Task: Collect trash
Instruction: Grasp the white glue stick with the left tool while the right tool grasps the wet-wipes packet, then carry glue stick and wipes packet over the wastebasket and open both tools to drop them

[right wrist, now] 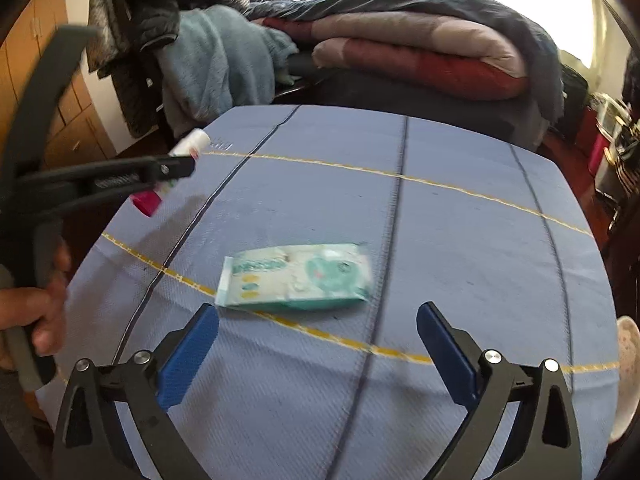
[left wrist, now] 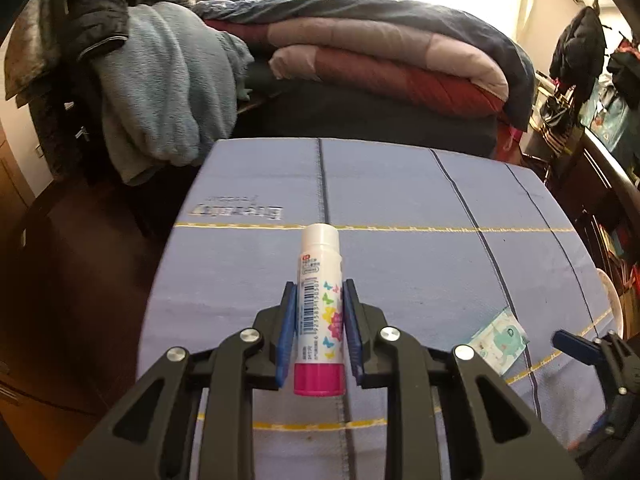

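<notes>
My left gripper (left wrist: pixel 319 292) is shut on a white glue stick (left wrist: pixel 319 304) with a pink base and butterfly print, held above the blue cloth-covered table (left wrist: pixel 400 184). In the right wrist view the same glue stick (right wrist: pixel 188 146) shows at the left, clamped in the left gripper (right wrist: pixel 176 166). A flat green-and-white wipes packet (right wrist: pixel 296 276) lies on the table just ahead of my right gripper (right wrist: pixel 318 320), which is open and empty. The packet (left wrist: pixel 500 340) also shows at the lower right of the left wrist view, beside the right gripper's fingers (left wrist: pixel 576 346).
Folded quilts (left wrist: pixel 392 52) and a blue fleece (left wrist: pixel 160 92) are piled behind the table. A wooden cabinet (right wrist: pixel 68 120) stands at the left. Bags and coats (left wrist: pixel 592 80) hang at the right. A white dish (right wrist: pixel 628 372) sits past the table's right edge.
</notes>
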The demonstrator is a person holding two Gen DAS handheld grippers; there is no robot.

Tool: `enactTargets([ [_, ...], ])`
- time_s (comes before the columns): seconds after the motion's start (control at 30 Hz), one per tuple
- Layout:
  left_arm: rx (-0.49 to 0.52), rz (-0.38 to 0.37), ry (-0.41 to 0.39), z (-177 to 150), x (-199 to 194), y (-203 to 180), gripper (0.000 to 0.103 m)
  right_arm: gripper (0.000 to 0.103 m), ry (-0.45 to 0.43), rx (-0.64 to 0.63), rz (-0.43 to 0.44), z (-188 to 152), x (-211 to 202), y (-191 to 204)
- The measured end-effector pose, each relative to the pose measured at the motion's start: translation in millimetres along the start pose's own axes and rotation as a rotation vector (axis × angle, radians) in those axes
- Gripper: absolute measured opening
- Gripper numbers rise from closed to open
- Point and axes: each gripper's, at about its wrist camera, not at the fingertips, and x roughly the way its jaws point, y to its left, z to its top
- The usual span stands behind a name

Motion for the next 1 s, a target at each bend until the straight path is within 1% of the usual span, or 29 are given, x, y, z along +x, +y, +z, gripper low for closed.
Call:
enactTargets([
  [0.13, -0.006, 0.006, -0.005, 0.5, -4.4, 10.4, 0.024, 0.099, 0.009, -0.033, -0.01, 7.5, 14.7, 9.9],
  [0.23, -0.013, 0.004, -0.008, 1.1, -6.2, 15.1, 0.024, 0.099, 0.026, -0.056, -0.001, 13.0, 25.3, 15.1],
  [0.37, -0.017, -0.003, -0.01, 2.6, -7.9, 17.6, 0.024, 0.099, 0.05, -0.059, -0.004, 18.4, 39.1, 18.1],
  [0.43, -0.016, -0.006, -0.012, 3.2, -8.1, 16.3, 0.024, 0.099, 0.045, -0.06, -0.012, 16.9, 38.8, 18.3],
  [0.47, -0.014, -0.008, -0.013, 3.6, -8.4, 15.3, 0.024, 0.095, 0.042, -0.06, -0.014, 15.5, 38.2, 17.8],
  [0.6, -0.004, -0.017, -0.014, 3.0, -10.3, 6.9, 0.024, 0.088, 0.03, -0.049, 0.008, 14.4, 31.9, 14.5],
  [0.83, 0.017, -0.031, -0.019, 2.1, -16.6, -11.6, 0.024, 0.087, -0.014, -0.043, 0.008, 8.5, 4.1, 5.9],
  [1.0, 0.043, -0.05, -0.031, 2.7, -25.2, -33.6, 0.024, 0.087, -0.031, 0.004, 0.014, -0.2, -20.7, -13.9],
])
